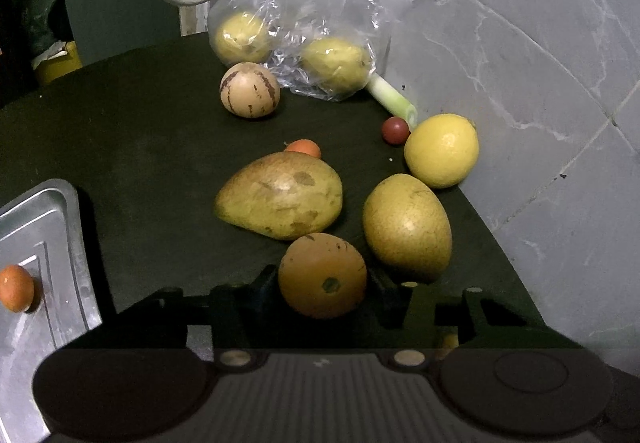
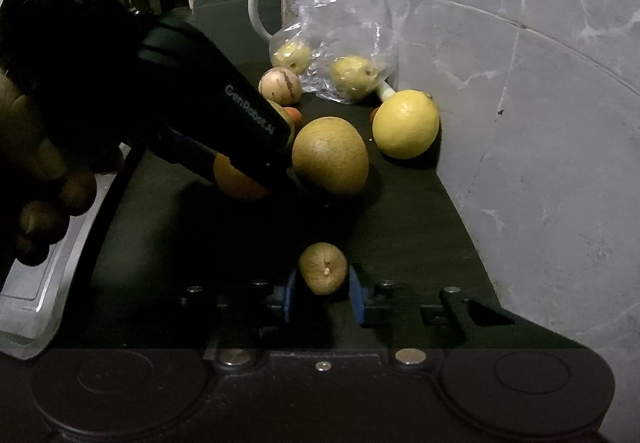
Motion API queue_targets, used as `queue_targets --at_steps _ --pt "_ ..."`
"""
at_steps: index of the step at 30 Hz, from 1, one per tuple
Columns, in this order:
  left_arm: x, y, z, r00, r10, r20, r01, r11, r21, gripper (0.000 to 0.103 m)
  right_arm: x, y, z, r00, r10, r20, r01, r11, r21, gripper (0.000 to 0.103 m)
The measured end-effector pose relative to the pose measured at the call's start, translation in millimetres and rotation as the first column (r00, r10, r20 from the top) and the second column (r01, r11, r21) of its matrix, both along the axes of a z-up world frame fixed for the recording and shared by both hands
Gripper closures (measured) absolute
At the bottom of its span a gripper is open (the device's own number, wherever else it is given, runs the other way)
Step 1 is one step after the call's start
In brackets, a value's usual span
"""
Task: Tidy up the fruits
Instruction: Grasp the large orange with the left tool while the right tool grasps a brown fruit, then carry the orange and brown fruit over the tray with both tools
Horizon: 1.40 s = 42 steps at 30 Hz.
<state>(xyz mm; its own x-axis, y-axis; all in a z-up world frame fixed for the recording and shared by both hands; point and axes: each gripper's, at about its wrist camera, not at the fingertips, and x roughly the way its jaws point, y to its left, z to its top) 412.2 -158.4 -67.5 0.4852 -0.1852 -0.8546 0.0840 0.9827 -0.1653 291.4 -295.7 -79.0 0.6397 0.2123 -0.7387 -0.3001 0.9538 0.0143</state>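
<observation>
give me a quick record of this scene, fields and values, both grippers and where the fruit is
left gripper: fingers around an orange
right gripper: fingers around a small brown fruit
loose on table: mango, pear, lemon, striped round fruit
plastic bag: two yellow fruits inside
metal tray: one small orange fruit
beside the table: grey wall

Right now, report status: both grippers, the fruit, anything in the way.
Left gripper shut on orange. Right gripper around small brown fruit, grip not certain. Mango and pear crowd the orange; tray holds one small orange fruit.
</observation>
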Motion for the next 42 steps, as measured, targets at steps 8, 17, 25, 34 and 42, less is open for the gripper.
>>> queue_targets --at_steps 8,17,25,34,42 --pt "-2 1 0 1.0 0.002 -0.001 -0.002 1.0 -0.004 0.054 -4 0 2 1.0 -0.004 -0.006 0.004 1.0 0.0 0.074" --pt "-20 4 3 0.999 -0.033 -0.021 0.033 0.999 -0.014 0.054 -14 4 4 1.0 0.006 -0.002 -0.006 1.0 0.0 0.074" --pt "-49 13 9 0.998 -0.046 -0.036 0.045 0.999 -0.031 0.054 -29 11 10 1.0 0.007 0.002 -0.007 1.0 0.001 0.074" --pt "-83 27 22 0.997 -0.067 -0.031 0.064 0.996 -0.064 0.055 -52 19 21 1.0 -0.01 -0.005 0.01 1.0 0.009 0.074" --pt "-117 53 41 1.0 -0.016 -0.007 0.016 0.994 -0.104 0.055 -73 35 36 1.0 -0.002 0.003 0.002 1.0 0.017 0.074"
